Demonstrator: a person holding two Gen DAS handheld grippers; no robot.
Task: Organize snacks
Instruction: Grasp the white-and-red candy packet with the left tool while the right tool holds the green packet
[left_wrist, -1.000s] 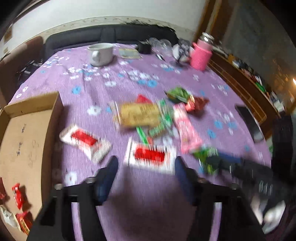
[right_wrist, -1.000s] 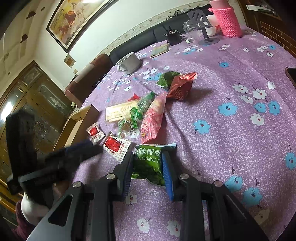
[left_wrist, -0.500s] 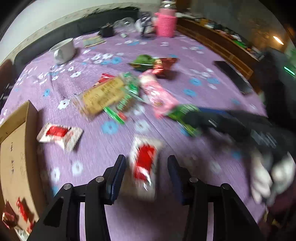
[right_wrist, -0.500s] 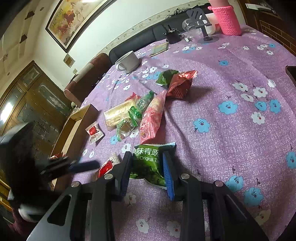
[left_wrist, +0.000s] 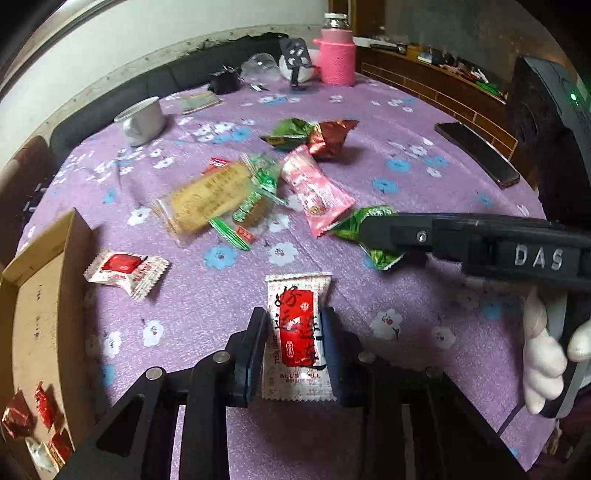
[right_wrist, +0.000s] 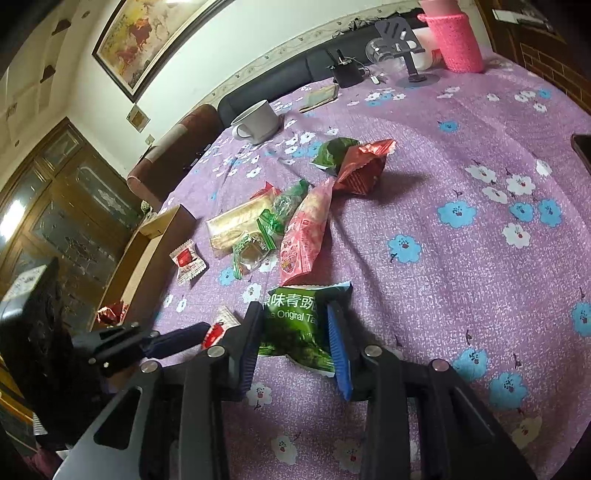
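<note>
Red-and-white, the snack packet now lies lengthwise between the fingers of the left tool, which a second ago stood wide open short of it. The jaws are closing and the pads look to be meeting its edges, so the pick is nearly made. The cardboard box at the counter's left edge, already holding red wrappers, seems the likely destination.

From the right wrist, nothing has shifted: the right tool stays narrowly closed on the green pea packet, resting on the purple cloth. The pink packet and others remain loose beyond it.
</note>
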